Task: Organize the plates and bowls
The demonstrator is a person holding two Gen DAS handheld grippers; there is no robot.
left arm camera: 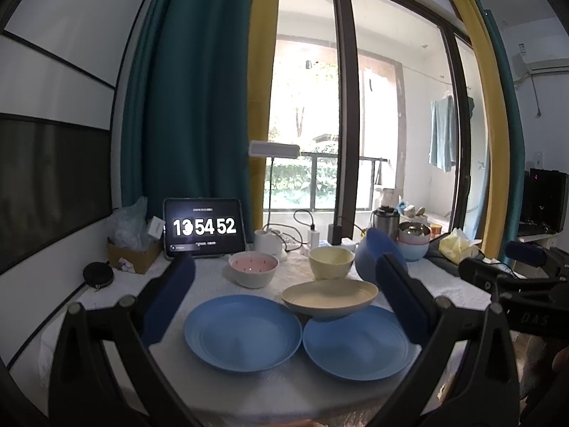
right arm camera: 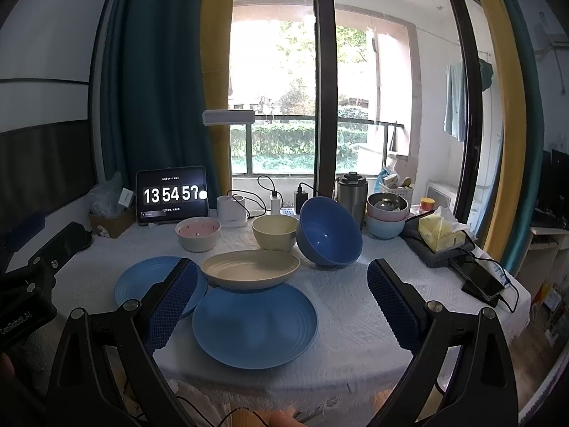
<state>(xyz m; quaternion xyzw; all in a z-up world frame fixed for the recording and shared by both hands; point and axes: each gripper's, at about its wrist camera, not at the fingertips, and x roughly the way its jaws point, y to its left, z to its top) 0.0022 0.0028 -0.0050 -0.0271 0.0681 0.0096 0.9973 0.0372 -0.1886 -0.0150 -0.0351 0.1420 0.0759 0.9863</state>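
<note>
Matt plastic blue plates, a glossy blue bowl, a textured white cloth over the surface, a brushed-metal flask.

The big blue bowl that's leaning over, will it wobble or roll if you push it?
Probably yes. The big dark-blue round bowl is tilted on its curved side, apparently propped against the pale-yellow bowl, so a nudge would likely rock or roll it. It looks like stiff, light plastic, so it probably keeps its shape. Its smooth, glossy wall might slip between the open right gripper fingers.
</note>
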